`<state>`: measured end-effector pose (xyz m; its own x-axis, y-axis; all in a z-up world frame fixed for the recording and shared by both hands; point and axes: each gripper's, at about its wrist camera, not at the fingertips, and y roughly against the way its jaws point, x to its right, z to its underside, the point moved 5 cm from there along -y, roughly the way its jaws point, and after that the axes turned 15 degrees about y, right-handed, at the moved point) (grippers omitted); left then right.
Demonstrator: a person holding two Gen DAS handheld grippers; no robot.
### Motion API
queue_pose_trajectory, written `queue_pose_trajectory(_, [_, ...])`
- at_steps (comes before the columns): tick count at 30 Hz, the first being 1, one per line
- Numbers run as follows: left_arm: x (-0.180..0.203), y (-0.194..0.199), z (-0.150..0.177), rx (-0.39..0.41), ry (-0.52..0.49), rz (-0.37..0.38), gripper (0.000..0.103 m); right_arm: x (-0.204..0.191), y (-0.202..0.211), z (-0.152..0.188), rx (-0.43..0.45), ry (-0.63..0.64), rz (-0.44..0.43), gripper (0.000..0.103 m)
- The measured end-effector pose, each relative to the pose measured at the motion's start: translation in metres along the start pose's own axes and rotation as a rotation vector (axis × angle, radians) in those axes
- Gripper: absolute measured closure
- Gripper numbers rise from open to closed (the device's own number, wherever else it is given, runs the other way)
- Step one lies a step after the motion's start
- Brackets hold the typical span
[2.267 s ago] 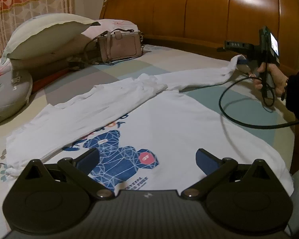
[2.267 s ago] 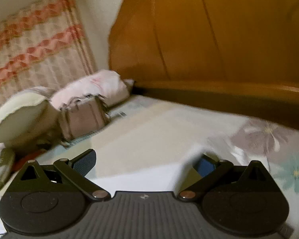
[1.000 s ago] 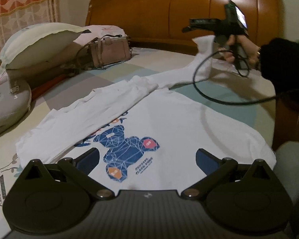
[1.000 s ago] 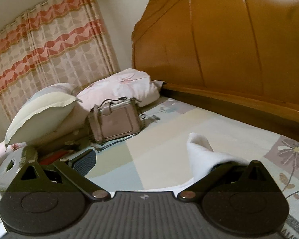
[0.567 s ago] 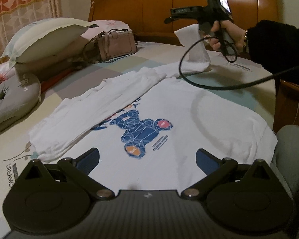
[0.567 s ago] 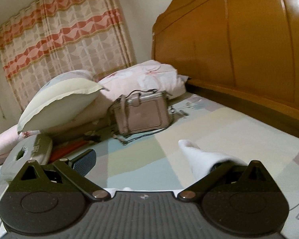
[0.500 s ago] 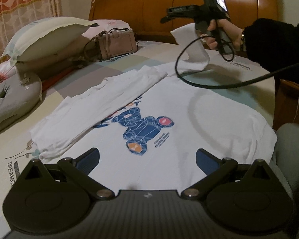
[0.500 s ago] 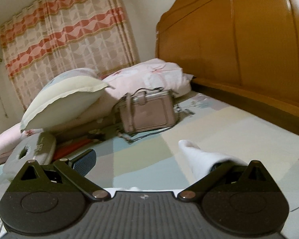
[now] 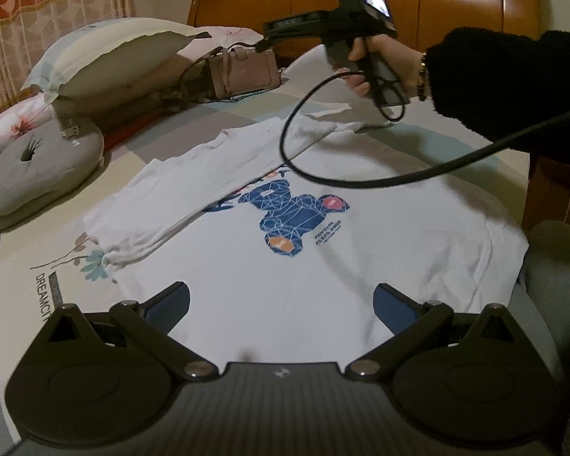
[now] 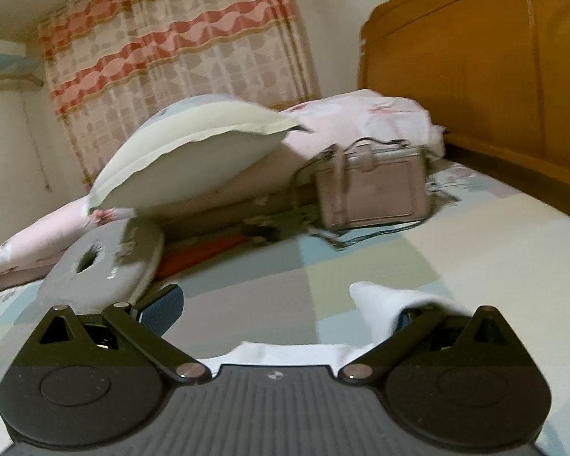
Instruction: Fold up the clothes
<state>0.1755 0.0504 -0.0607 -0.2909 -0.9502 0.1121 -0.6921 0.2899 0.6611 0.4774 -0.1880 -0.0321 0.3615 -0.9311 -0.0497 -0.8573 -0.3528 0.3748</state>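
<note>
Sleeve (image 9: 323, 129) now carried inward over the white shirt (image 9: 361, 266), which left wrist view shows flat beyond left gripper (image 9: 281, 304)'s wide jaws; right wrist view alone shows cuff draped on right gripper (image 10: 285, 309)'s right finger, jaws spread.

The white sleeve (image 10: 380, 304) drapes over the right gripper's (image 10: 281, 313) right fingertip, hiding that pad. The right wrist view is motion-blurred, smearing the handbag (image 10: 372, 193) beyond the fingers. The shirt's (image 9: 323, 266) hem disappears behind the left gripper (image 9: 281, 302) body.
</note>
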Motion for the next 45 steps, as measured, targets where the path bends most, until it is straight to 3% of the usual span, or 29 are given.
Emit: queue_pose_trajectory(45, [-0.016,0.030,0.020,-0.023,0.017,-0.028,0.001,-0.161,-0.042,-0.001,-0.053,0.111,-0.248,0.000])
